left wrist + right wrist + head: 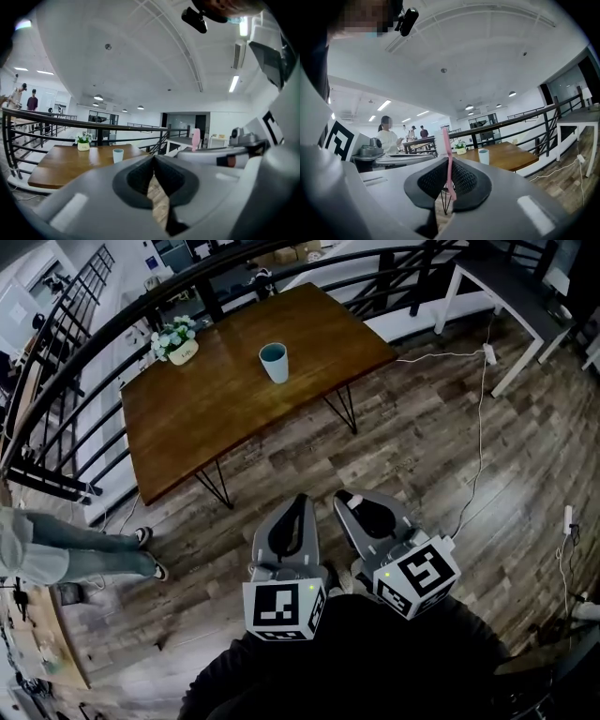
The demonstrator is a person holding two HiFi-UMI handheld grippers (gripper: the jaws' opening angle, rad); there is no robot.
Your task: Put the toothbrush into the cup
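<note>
Your right gripper (pixel 449 178) pinches the pink toothbrush (pixel 446 147) upright, probably so its lower end drops straight into the cup (pixel 274 362), which stands well ahead on the table (pixel 187 427) — left gripper (pixel 153 173) pressed together, empty, likely spare.

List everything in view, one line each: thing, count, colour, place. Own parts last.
table: 1, brown wood with black legs, ahead by the railing
cup: 1, light blue, upright on the table
flower pot: 1, white flowers, table's far corner
railing: 1, black, behind the table
white table: 1, upper right
cable: 1, white, on the floor
bystander: 1, legs at left
toothbrush: 1, pink, in the right gripper
left gripper: grey, shut, empty
right gripper: grey, shut on the toothbrush
</note>
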